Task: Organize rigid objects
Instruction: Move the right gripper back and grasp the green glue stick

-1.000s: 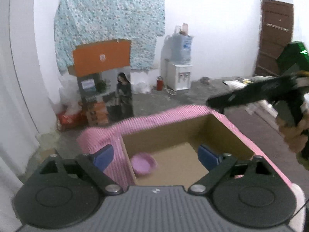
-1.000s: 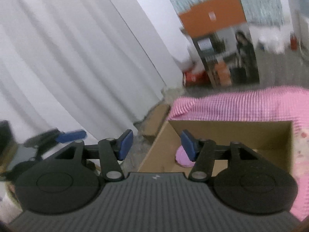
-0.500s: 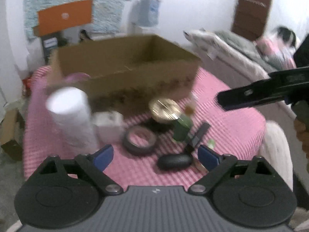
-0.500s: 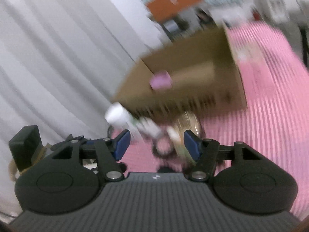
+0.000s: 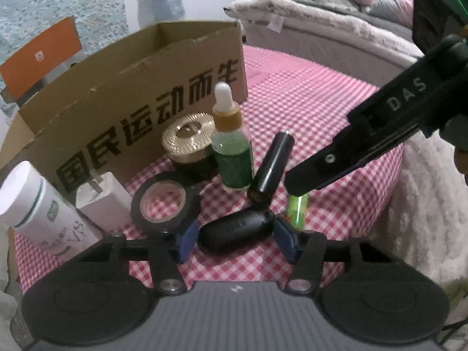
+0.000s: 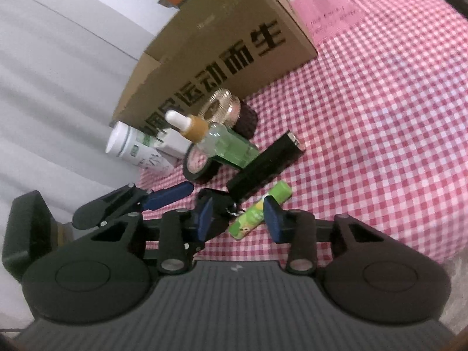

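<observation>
Seven small items and one cardboard box (image 5: 140, 87) on a pink checked cloth (image 5: 321, 111).

The left gripper (image 5: 235, 235), angled down, is closing around the black oval case (image 5: 234, 231); whether its pads press yet is unclear. The right gripper (image 6: 238, 215) is closing around the green tube (image 6: 259, 209), not yet touching. A bed (image 5: 336, 14) stands behind.

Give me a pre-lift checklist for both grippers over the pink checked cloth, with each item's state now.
1. Left gripper straddles the black oval case, jaws closing: ok.
2. Left pads pressing on the case: cannot tell.
3. Right gripper has the green tube between its closing jaws: ok.
4. Right pads pressing on the tube: not ok, a gap shows on both sides.
5. Black cylinder leans over the case, may topple on lift: not ok.
6. Cardboard box open-topped behind the clutter: ok.
</observation>
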`<move>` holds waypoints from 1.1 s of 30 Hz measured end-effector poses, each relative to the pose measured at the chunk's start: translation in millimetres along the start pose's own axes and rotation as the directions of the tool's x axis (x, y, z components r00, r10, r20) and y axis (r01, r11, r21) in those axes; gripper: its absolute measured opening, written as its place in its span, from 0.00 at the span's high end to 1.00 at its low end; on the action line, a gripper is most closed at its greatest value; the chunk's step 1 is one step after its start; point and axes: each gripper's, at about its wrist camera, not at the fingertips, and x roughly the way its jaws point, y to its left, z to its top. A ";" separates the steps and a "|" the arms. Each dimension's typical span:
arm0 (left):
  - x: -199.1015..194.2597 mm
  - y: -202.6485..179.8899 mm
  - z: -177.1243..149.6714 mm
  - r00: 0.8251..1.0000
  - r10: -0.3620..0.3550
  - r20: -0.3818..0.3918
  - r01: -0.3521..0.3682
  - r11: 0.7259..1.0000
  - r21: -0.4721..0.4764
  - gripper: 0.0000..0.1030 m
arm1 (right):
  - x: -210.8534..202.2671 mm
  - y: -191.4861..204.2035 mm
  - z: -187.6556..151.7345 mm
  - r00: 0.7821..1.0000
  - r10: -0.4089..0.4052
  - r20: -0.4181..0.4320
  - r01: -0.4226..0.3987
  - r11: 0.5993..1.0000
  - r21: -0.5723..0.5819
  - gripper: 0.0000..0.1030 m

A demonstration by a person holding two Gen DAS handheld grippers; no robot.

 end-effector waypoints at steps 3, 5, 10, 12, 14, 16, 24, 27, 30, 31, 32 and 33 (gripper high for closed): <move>0.0 -4.7 0.1 1.000 0.013 0.000 -0.013 1.000 0.021 0.45 | 14.3 2.8 9.5 1.000 -0.015 -0.015 0.015 1.000 -0.002 0.67; -1.4 -6.8 -0.7 1.000 0.019 -0.012 -0.019 1.000 0.021 0.52 | 17.6 5.9 9.9 0.999 -0.029 -0.016 0.029 0.999 -0.018 0.69; -5.6 -11.0 -1.8 0.999 0.036 -0.017 -0.035 0.999 0.030 0.57 | 30.7 13.2 12.9 0.998 -0.057 -0.021 0.056 0.997 -0.045 0.70; -6.8 -13.1 -1.6 1.000 0.025 0.000 -0.025 0.998 0.051 0.56 | 35.6 16.7 14.0 0.997 -0.078 -0.021 0.076 0.995 -0.066 0.71; -4.4 -15.1 -1.1 0.999 0.039 0.004 -0.039 0.996 0.078 0.50 | 38.8 21.2 14.4 0.995 -0.100 -0.023 0.098 0.992 -0.077 0.71; 0.7 -17.7 -0.6 0.998 0.063 0.004 -0.063 0.992 0.113 0.48 | 40.3 25.2 15.1 0.992 -0.123 -0.018 0.121 0.989 -0.080 0.71; 1.6 -14.1 -1.5 0.999 0.038 0.021 -0.039 0.995 0.092 0.54 | 42.4 30.8 16.1 0.982 -0.187 -0.001 0.187 0.980 -0.067 0.71; -2.4 -19.3 -6.2 0.998 0.057 0.028 -0.060 0.992 0.112 0.54 | 40.3 33.3 15.9 0.979 -0.206 0.001 0.205 0.976 -0.078 0.69; -6.9 -20.9 -9.9 0.998 0.049 0.037 -0.053 0.993 0.105 0.47 | 36.9 34.7 17.8 0.976 -0.218 0.016 0.218 0.973 -0.080 0.69; -10.1 -21.3 -11.5 0.998 0.040 0.044 -0.044 0.994 0.101 0.47 | 36.3 34.3 18.8 0.975 -0.222 0.020 0.223 0.972 -0.077 0.69; -13.2 -21.9 -12.5 0.998 0.032 0.053 -0.038 0.994 0.100 0.46 | 36.4 33.8 19.7 0.974 -0.227 0.024 0.228 0.971 -0.073 0.69; -15.4 -22.8 -12.6 0.998 0.031 0.060 -0.037 0.994 0.099 0.46 | 37.2 33.1 20.5 0.973 -0.230 0.025 0.231 0.970 -0.071 0.69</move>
